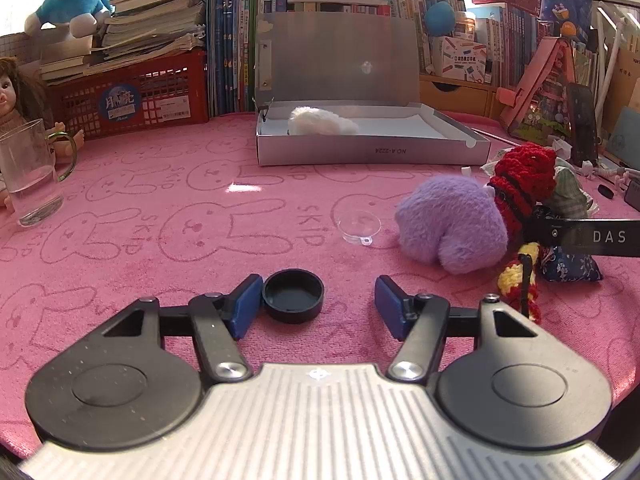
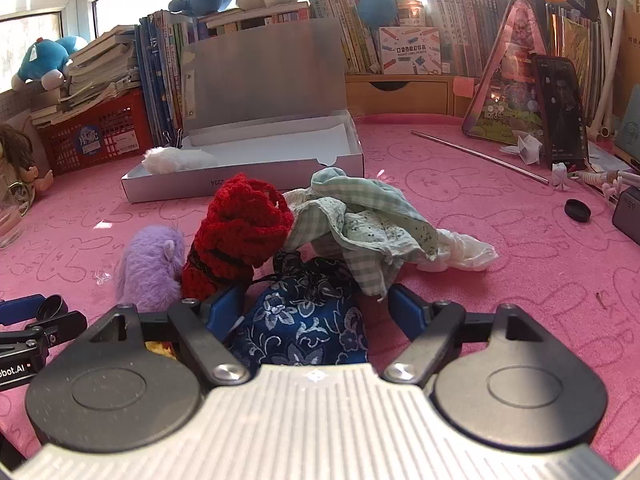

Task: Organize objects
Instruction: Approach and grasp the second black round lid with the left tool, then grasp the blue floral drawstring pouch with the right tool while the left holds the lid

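While the box (image 1: 372, 148) is sitting open, the left gripper (image 1: 318, 306) is straddling a black cap (image 1: 293, 295), fingers spread; the right gripper (image 2: 316, 312) is bracketing a blue pouch (image 2: 304, 320), unpinched. Next: squeezing, lifting.

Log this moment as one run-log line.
left gripper: open, black cap between fingers | right gripper: open around blue pouch | box: open

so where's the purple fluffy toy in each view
Left wrist view: purple fluffy toy right of centre, on the pink cloth, beside the red knitted piece.
Right wrist view: purple fluffy toy lower left, again touching the red knitted piece.
Shared landmark: the open grey box behind it.
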The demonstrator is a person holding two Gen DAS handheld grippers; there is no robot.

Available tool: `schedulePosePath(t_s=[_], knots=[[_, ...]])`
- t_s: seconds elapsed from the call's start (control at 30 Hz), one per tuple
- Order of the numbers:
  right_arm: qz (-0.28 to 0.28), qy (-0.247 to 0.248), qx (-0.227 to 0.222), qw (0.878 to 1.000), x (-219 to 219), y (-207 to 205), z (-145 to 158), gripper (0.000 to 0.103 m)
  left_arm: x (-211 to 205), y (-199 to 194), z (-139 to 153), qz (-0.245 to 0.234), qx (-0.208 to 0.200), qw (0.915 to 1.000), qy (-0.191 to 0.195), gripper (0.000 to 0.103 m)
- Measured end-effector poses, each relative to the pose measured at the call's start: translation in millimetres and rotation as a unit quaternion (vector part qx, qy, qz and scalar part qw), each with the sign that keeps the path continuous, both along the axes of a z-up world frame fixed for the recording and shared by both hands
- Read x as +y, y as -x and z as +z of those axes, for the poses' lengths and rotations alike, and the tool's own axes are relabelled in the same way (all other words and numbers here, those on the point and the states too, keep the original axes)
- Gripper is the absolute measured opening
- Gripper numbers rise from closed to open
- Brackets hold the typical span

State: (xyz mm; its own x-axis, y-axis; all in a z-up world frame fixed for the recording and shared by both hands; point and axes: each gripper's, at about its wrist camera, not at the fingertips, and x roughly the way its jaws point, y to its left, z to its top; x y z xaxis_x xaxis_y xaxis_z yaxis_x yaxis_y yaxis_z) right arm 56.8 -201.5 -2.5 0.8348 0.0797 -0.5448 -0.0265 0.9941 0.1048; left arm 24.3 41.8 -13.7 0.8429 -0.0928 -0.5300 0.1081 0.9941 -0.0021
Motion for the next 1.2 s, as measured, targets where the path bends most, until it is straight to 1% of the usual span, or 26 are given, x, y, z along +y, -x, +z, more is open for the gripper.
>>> schedulePosePath(t_s=[0.1,0.2,0.4,0.47,0.5,0.53,0.57,0.6,0.63,0.7,0.77,0.87,1.2], knots=[[-0.002,-0.003,0.009,1.0,-1,-2,-5,0.084,0,-1,-1,0.0,-0.002,1.0,-0.002,0.068],[-0.003,0.0,0.009,1.0,0,-1,-6,0.086,-1,-1,-2,0.005,-0.004,1.0,-0.004,0.068],[-0.003,0.002,0.013,1.0,-2,5,-6,0.084,-3,-2,-2,0.008,-0.007,0.9999,-0.006,0.069],[0.001,0.003,0.014,1.0,-2,9,-5,0.084,-2,-2,-2,0.007,-0.006,1.0,-0.003,0.066],[0.002,0.003,0.015,1.0,-2,10,-5,0.083,-2,-1,-1,0.008,-0.006,0.9999,-0.002,0.061],[0.004,0.001,0.016,1.0,-2,11,-4,0.079,-2,-1,-1,0.01,-0.007,0.9999,-0.002,0.057],[0.008,-0.003,0.017,1.0,-3,13,-3,0.073,-2,-1,0,0.011,-0.007,0.9999,0.0,0.052],[0.012,-0.008,0.017,1.0,-4,14,-1,0.071,-1,-1,1,0.011,-0.007,0.9999,0.003,0.048],[0.015,-0.009,0.018,1.0,-3,15,1,0.067,-1,0,2,0.01,-0.007,0.9999,0.008,0.045],[0.018,-0.004,0.016,1.0,-2,17,4,0.063,0,1,4,0.009,-0.01,0.9998,0.013,0.04],[0.021,0.0,0.01,1.0,-2,19,8,0.06,-1,2,7,0.007,-0.017,0.9998,0.011,0.038],[0.021,0.003,0.002,1.0,-4,23,15,0.057,-3,4,11,0.002,-0.024,0.9997,0.01,0.038],[0.029,-0.003,-0.038,0.999,-10,30,45,0.051,-10,7,27,-0.011,-0.047,0.9988,0.012,0.038]])
